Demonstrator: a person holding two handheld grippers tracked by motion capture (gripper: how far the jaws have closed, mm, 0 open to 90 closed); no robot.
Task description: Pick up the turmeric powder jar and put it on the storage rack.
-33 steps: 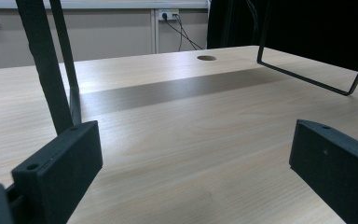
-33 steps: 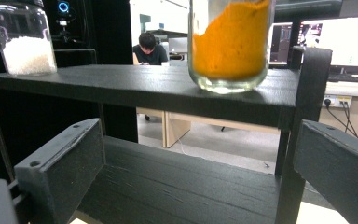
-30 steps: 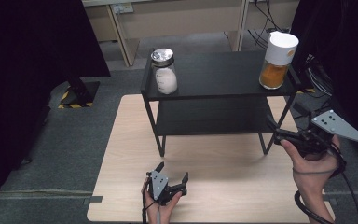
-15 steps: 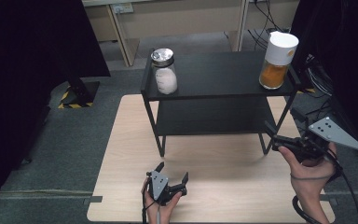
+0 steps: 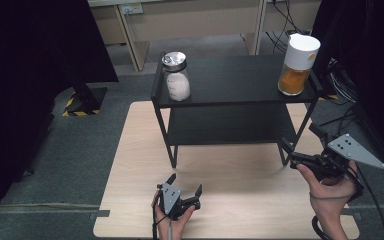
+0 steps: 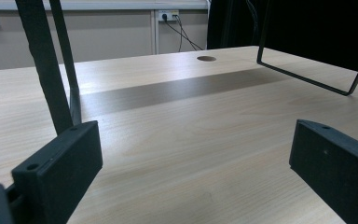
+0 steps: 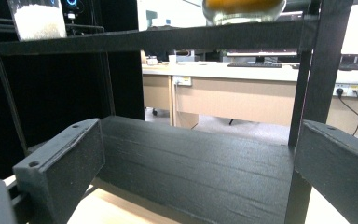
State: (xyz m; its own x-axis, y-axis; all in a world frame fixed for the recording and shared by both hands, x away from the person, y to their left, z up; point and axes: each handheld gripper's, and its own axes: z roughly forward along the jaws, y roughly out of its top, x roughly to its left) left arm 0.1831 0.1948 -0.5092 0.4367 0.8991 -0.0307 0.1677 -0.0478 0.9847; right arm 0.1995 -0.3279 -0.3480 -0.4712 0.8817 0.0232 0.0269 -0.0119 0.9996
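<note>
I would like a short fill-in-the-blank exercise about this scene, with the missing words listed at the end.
1. The jar of white powder and the jar of orange powder both stand on the ______ level of the black shelf.
2. The orange jar has a ______ lid.
3. The jaws of the left hand-held gripper are ______ and hold nothing.
4. The right hand-held gripper points toward the shelf's ______ level.

Missing words: top; white; open; lower

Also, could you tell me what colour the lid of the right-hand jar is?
White lid, clearest in the high view.
</note>
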